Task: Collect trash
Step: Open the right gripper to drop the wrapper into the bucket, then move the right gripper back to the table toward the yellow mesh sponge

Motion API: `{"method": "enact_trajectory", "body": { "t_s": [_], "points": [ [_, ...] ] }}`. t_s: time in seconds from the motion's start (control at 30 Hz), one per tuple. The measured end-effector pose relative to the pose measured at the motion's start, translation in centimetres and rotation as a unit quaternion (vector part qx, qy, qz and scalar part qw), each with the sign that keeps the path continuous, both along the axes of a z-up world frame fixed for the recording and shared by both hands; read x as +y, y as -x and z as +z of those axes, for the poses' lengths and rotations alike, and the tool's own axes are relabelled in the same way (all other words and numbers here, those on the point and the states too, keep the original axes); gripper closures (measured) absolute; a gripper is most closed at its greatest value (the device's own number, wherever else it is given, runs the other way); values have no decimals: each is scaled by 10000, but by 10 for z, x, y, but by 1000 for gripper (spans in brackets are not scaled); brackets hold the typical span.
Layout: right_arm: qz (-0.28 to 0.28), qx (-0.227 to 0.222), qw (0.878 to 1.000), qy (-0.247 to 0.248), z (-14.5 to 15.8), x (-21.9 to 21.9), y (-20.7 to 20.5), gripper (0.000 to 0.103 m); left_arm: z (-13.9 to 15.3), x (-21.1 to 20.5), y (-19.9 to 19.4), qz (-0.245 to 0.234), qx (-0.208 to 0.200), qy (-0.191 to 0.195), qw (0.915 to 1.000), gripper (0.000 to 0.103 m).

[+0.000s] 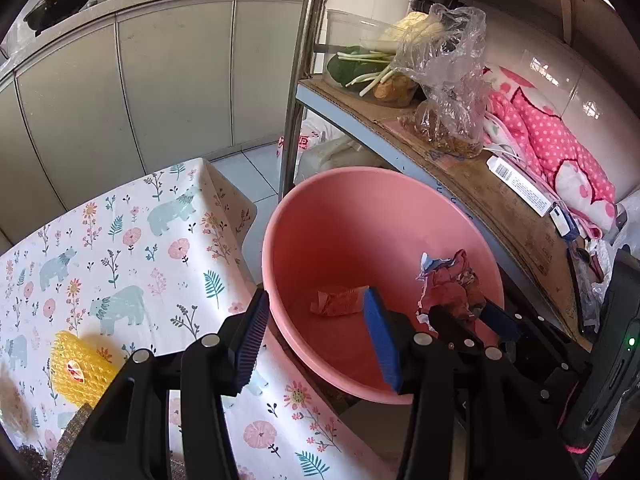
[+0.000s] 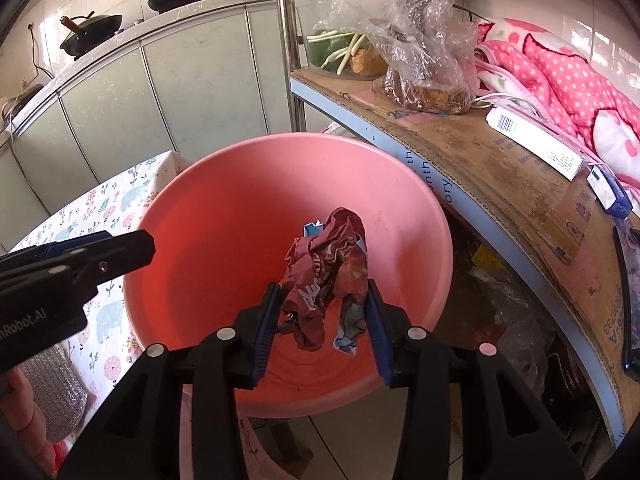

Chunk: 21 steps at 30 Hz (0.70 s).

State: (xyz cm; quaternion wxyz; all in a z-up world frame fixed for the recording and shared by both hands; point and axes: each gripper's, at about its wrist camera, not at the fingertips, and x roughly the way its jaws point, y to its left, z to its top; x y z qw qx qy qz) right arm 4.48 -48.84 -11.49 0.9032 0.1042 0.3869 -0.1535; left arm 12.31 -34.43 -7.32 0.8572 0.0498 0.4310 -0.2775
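A pink basin (image 1: 360,208) sits at the edge of a table with a floral cloth (image 1: 120,240). One small red wrapper (image 1: 338,300) lies on its bottom. My right gripper (image 2: 322,328) is shut on a crumpled red wrapper (image 2: 328,276) and holds it just above the inside of the basin (image 2: 224,208). In the left wrist view that wrapper (image 1: 452,284) hangs over the basin's right side. My left gripper (image 1: 316,340) is open and holds nothing, with the near rim of the basin between its fingers. A yellow foam net (image 1: 80,368) lies on the cloth at the left.
To the right, a shelf lined with cardboard (image 2: 500,168) carries a clear plastic bag (image 2: 416,32), greens, a white box (image 2: 536,144) and a pink dotted cloth (image 2: 560,68). A metal post (image 1: 304,80) rises behind the basin. A silver scouring pad (image 2: 52,392) rests on the table.
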Motion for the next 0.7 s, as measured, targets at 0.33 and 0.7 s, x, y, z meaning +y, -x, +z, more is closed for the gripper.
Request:
{"method": "enact_trajectory", "body": {
  "t_s": [0.33,0.7],
  "points": [
    [38,-229,9997,-46,12,-1,8,52,18,16,10,72,-132,175,9997,54],
    [132,-358,9993,-15,25,16,22,52,34,39,26,209,-255,406,9986,54]
  ]
}}
